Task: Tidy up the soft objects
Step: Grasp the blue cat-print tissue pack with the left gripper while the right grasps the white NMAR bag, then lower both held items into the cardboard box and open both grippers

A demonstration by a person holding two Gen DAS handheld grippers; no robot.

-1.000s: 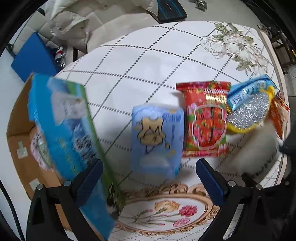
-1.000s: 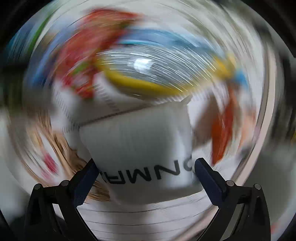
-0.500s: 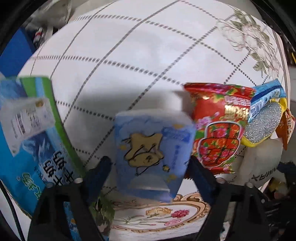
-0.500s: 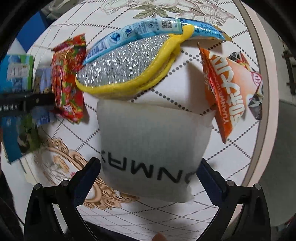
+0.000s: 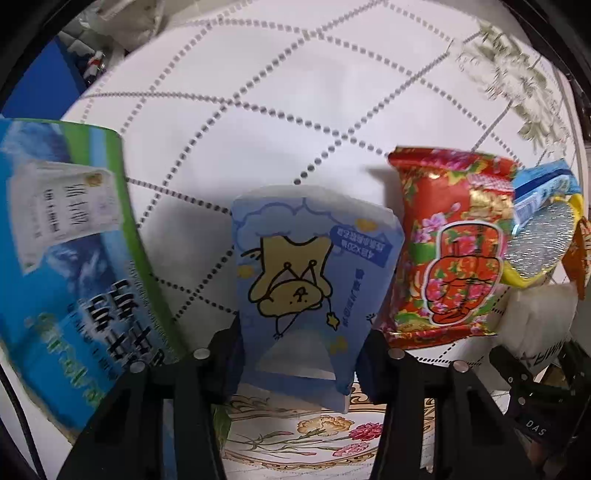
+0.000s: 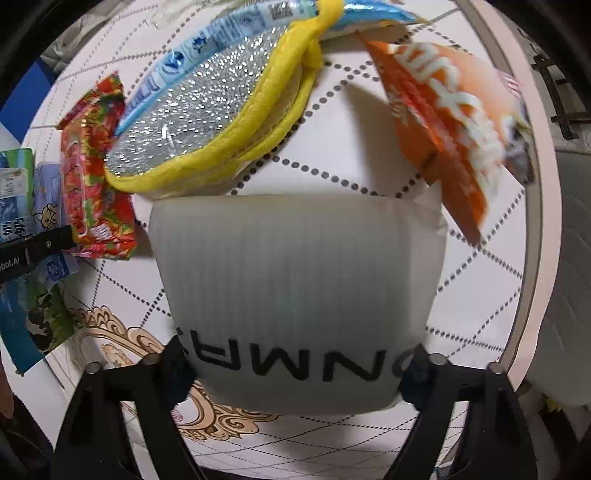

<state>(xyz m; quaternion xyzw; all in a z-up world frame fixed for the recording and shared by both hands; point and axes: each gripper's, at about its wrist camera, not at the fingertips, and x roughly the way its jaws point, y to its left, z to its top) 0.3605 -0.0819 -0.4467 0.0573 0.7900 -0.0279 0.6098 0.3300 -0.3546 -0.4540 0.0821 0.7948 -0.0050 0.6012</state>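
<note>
- Your left gripper [image 5: 301, 354] pointed steeply down at the table [image 5: 280, 92]; its jaws had just been closing, and the light-blue tissue pack [image 5: 310, 280] with the cartoon bear stood between them; both pads lay against the pack's sides near its lower end, so the jaws were pinching it.
- Outside the left jaw, just beside it, lay the large blue-and-green bag [image 5: 70, 258], tilted; outside the right jaw, just beside the tissue pack, lay the red floral packet [image 5: 454, 251]; beyond that sat the silver scouring pad with the yellow rim [image 5: 539, 243].
- Your right gripper [image 6: 295, 365] also pointed steeply down; its jaws had just been closing around the white pouch [image 6: 295, 280] with black lettering; the two pads sat at the pouch's lower corners, touching its sides, so they were pinching it across its width.
- Ahead of the right gripper's jaws, past the far edge of the pouch, the silver scouring pad [image 6: 207, 122] lay touching it, with a blue wrapper [image 6: 229, 33] along its upper side; off beyond the right jaw lay an orange snack bag [image 6: 450, 125], blurred; beyond the left jaw lay the red floral packet [image 6: 96, 173].
- At the far left of the right wrist view you could see the left gripper's black finger [image 6: 37, 247] against the tissue pack [image 6: 48, 206].
</note>
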